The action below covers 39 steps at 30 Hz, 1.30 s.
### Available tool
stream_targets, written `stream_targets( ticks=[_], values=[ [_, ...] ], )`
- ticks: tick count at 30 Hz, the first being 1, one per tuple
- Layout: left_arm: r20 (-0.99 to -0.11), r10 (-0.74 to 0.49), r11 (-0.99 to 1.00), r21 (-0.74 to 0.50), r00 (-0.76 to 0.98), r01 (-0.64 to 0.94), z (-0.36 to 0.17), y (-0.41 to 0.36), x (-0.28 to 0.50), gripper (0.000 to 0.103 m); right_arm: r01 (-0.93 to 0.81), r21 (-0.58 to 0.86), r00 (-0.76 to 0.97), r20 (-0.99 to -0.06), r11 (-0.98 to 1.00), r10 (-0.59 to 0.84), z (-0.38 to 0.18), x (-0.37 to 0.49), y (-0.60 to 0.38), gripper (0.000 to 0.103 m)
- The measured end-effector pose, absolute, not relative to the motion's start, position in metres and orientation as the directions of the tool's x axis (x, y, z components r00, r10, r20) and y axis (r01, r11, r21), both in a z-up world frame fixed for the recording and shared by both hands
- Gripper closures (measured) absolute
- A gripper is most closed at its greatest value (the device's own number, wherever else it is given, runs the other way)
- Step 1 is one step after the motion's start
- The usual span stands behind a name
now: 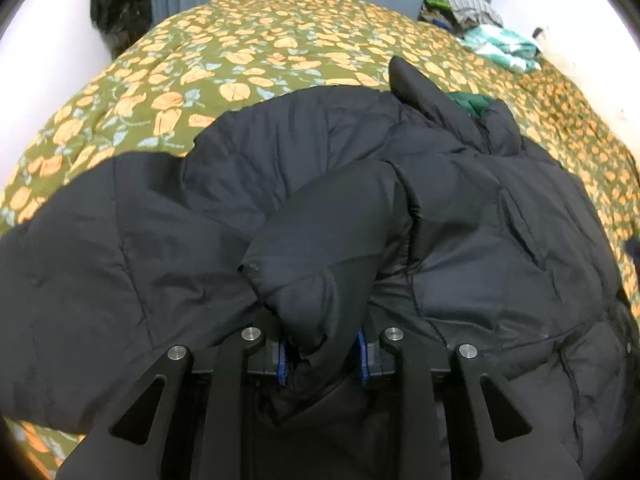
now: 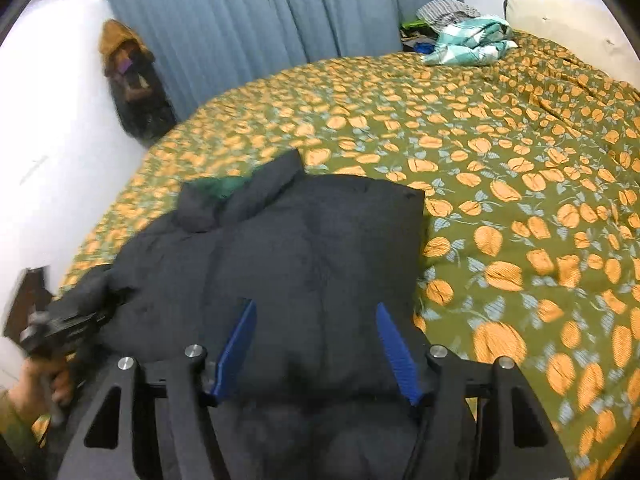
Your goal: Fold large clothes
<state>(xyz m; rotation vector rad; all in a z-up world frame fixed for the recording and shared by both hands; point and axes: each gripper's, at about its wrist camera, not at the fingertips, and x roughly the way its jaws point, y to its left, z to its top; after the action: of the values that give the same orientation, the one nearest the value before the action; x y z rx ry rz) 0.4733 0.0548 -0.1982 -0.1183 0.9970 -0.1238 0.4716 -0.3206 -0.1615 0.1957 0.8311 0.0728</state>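
A large black puffer jacket (image 1: 480, 240) lies on a bed with a green, orange-flowered cover (image 1: 240, 48). My left gripper (image 1: 322, 354) is shut on the jacket's sleeve (image 1: 328, 240), which bunches up between the blue pads. In the right wrist view the jacket (image 2: 304, 248) lies partly folded with its collar at the far end. My right gripper (image 2: 316, 336) is open, its blue fingers (image 2: 236, 348) spread just above the jacket's near part. The left gripper (image 2: 60, 328) and the hand holding it show at the left edge.
A pile of clothes (image 2: 460, 36) sits at the far corner of the bed. Blue curtains (image 2: 280, 12) hang behind the bed. A dark garment (image 2: 132, 80) hangs on the white wall at the left. Open bedcover (image 2: 520, 200) lies to the right of the jacket.
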Motion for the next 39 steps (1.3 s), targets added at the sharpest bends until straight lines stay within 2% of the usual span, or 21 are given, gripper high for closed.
stream_targets(
  ticks=[4,8,13,16,18,21,22,27,31,33,35,38,39],
  values=[
    [-0.821,-0.170,0.984,-0.167,0.545,0.056,-0.205,0.056,0.471,0.075,-0.005,0.179,0.513,-0.844,0.984,0.156,-0.220,0.498,-0.308,0.039],
    [-0.810,-0.190,0.979,-0.196,0.555,0.050,-0.210,0.059,0.468,0.074,-0.027,0.142,0.454,-0.880,0.990,0.139,-0.215,0.505,-0.303,0.039],
    [-0.800,-0.185,0.980,-0.191,0.570,0.050,-0.214,0.058,0.466,0.074,-0.004,0.159,0.614,-0.779,0.987,0.128,-0.152,0.524,-0.307,0.039],
    [-0.797,-0.185,0.980,-0.191,0.575,0.050,-0.214,0.059,0.466,0.074,0.008,0.203,0.666,-0.731,0.979,0.146,-0.145,0.554,-0.309,0.039],
    [-0.795,-0.187,0.980,-0.195,0.577,0.050,-0.215,0.060,0.465,0.074,0.036,0.213,0.647,-0.749,0.977,0.140,-0.162,0.572,-0.310,0.039],
    [-0.791,-0.189,0.979,-0.196,0.582,0.051,-0.216,0.060,0.465,0.074,0.072,0.213,0.504,-0.851,0.974,0.149,-0.219,0.596,-0.308,0.039],
    [-0.790,-0.189,0.979,-0.197,0.583,0.051,-0.217,0.060,0.464,0.074,0.071,0.215,0.496,-0.855,0.974,0.153,-0.226,0.596,-0.307,0.039],
    [-0.786,-0.198,0.977,-0.209,0.585,0.050,-0.219,0.062,0.465,0.074,0.057,0.150,0.559,-0.824,0.987,0.093,-0.199,0.567,-0.297,0.039],
    [-0.786,-0.194,0.978,-0.204,0.587,0.050,-0.218,0.061,0.465,0.074,0.000,0.169,0.614,-0.778,0.986,0.133,-0.169,0.525,-0.290,0.039],
    [-0.789,-0.190,0.979,-0.199,0.585,0.050,-0.218,0.060,0.465,0.074,-0.024,0.169,0.579,-0.801,0.985,0.152,-0.179,0.512,-0.280,0.038],
    [-0.794,-0.184,0.980,-0.190,0.580,0.051,-0.217,0.058,0.466,0.074,-0.054,0.145,0.479,-0.864,0.988,0.153,-0.209,0.506,-0.270,0.037],
    [-0.810,-0.159,0.986,-0.156,0.564,0.054,-0.211,0.055,0.467,0.073,-0.062,0.079,0.511,-0.854,0.995,0.100,-0.211,0.492,-0.261,0.037],
    [-0.815,-0.149,0.988,-0.143,0.559,0.055,-0.209,0.055,0.466,0.068,-0.057,0.077,0.510,-0.855,0.995,0.095,-0.207,0.489,-0.261,0.037]
  ],
)
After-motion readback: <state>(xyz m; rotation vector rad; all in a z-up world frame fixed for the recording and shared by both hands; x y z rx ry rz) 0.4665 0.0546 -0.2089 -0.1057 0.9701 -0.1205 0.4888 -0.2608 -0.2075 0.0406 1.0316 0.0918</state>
